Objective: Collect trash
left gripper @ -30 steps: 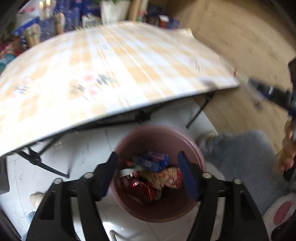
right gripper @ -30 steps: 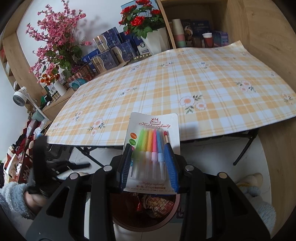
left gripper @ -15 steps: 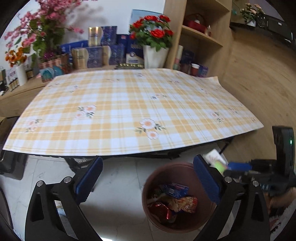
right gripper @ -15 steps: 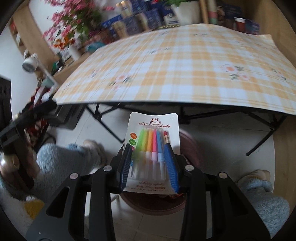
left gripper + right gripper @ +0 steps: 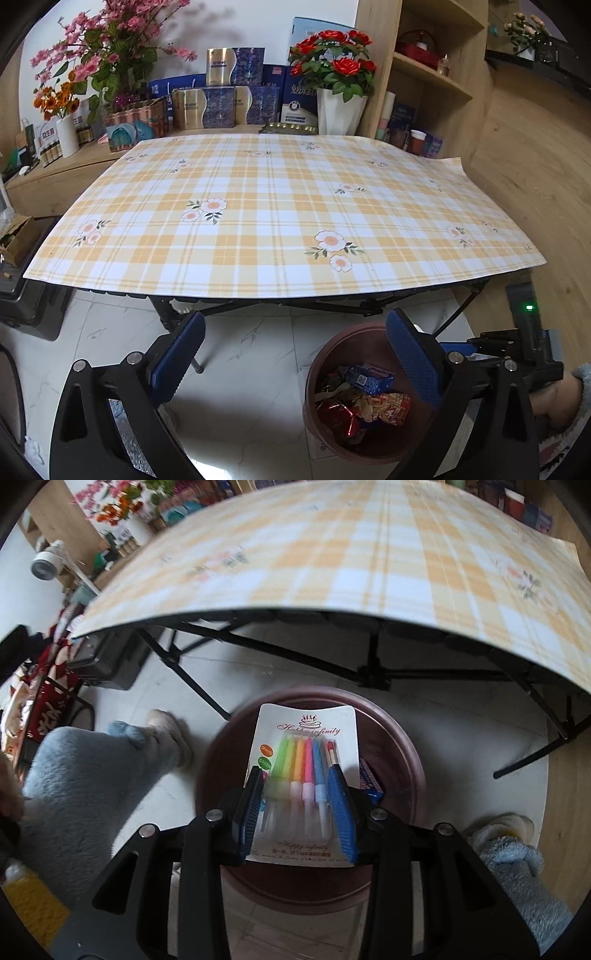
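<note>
My right gripper [image 5: 297,775] is shut on a pack of coloured birthday candles [image 5: 304,771] on a white card, held right above the brown round trash bin [image 5: 402,753] on the floor. The card hides most of the bin's inside. In the left wrist view the same bin [image 5: 325,354] stands at the lower right, holding several wrappers [image 5: 364,398]. My left gripper [image 5: 295,349] is open and empty, to the left of the bin and above the floor. The right gripper's body [image 5: 517,347] shows beside the bin at the right edge.
A folding table with a yellow plaid flowered cloth [image 5: 280,210] stands just behind the bin, its black legs [image 5: 369,672] close by. Flower vases and boxes [image 5: 236,96] line the shelf behind. The person's slippered feet [image 5: 517,849] stand on the white tiled floor [image 5: 240,350] either side of the bin.
My right gripper has tilted down and moved over the bin with the candle pack. My left gripper has risen and drawn back to the left, so the bin sits at its right.
</note>
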Available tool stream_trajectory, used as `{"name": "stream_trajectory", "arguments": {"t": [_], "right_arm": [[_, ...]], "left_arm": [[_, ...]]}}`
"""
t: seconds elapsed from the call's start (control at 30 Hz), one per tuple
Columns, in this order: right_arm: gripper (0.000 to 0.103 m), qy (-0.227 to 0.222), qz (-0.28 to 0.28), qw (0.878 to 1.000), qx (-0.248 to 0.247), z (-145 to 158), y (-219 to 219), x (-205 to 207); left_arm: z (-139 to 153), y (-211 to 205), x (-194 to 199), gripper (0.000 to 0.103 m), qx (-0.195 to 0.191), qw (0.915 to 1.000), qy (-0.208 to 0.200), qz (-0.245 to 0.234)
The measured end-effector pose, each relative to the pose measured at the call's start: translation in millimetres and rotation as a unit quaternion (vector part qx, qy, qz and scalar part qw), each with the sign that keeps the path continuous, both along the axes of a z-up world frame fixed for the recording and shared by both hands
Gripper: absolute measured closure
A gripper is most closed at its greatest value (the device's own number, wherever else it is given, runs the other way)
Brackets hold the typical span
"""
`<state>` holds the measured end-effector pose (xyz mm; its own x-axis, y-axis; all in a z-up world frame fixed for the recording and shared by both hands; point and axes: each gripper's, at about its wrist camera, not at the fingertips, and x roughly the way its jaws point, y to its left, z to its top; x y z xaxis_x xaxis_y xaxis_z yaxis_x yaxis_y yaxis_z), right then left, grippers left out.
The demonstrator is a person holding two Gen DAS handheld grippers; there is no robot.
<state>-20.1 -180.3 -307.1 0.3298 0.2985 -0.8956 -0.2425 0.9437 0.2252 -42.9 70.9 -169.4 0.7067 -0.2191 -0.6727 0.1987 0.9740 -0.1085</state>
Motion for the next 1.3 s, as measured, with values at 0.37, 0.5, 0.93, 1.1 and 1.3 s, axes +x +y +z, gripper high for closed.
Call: {"name": "stream_trajectory", "arguments": {"t": [0.37, 0.5, 0.93, 1.1, 1.3], "right_arm": [[0.024, 0.007, -0.008, 0.999, -0.030, -16.8, 0.1, 7.3], [0.007, -0.013, -0.030, 0.999, -0.025, -1.8, -9.8, 6.4], [0.006, -0.122, -0.096, 0.988, -0.015, 106.1, -51.8, -0.1], [0.006, -0.182, -0.100, 0.978, -0.029, 160.3, -56.9, 0.1], [0.006, -0.255, -0.102, 0.961, -0.025, 225.6, -62.5, -7.8]], "left_arm": [[-1.4, 1.4, 0.3, 0.007, -0.003, 1.0000, 0.003, 0.002], [-1.0, 0.7, 0.5, 0.007, -0.001, 1.0000, 0.003, 0.004], [47.0, -14.8, 5.1, 0.006, 0.027, 0.9981, -0.055, -0.005], [81.5, -20.9, 8.2, 0.006, 0.034, 0.9955, -0.088, 0.001], [132.3, -28.5, 5.3, 0.006, 0.045, 0.9885, -0.143, 0.017]]}}
